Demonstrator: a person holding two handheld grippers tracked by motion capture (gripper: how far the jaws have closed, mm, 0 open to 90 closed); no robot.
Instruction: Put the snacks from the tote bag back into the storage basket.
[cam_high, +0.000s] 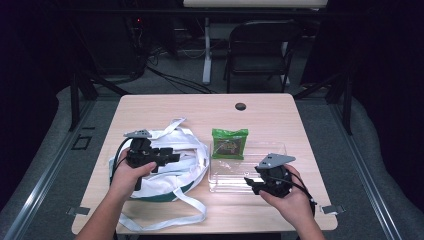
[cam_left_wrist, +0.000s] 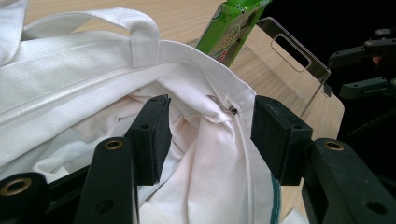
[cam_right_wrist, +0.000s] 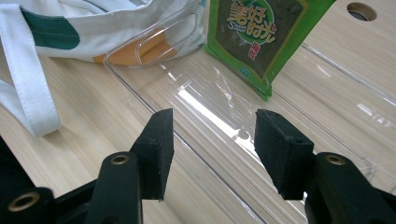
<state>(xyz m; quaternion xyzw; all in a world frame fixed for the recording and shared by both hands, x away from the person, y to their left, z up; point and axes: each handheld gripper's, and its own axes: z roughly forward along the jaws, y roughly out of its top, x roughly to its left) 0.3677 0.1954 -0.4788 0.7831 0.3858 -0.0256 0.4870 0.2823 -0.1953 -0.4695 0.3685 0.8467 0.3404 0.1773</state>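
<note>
A white cloth bag (cam_high: 170, 160) with long straps lies on the left half of the table, its mouth facing up (cam_left_wrist: 93, 70). My left gripper (cam_high: 172, 157) hovers over the bag, open; in the left gripper view (cam_left_wrist: 210, 135) the jaws straddle a fold of white cloth near a small zipper pull (cam_left_wrist: 231, 110). A clear plastic tray (cam_high: 272, 155) lies right of the bag. A green snack packet (cam_high: 229, 143) rests on its far end (cam_right_wrist: 261, 37). My right gripper (cam_high: 248, 181) is open at the tray's near edge (cam_right_wrist: 212, 140), nothing between its jaws.
The bag's straps (cam_high: 190, 207) trail toward the table's front edge. A round cable hole (cam_high: 240, 106) sits near the far edge. Behind the table stands a dark folding chair (cam_high: 260, 47). Bare wood lies at the far right of the table (cam_high: 300, 125).
</note>
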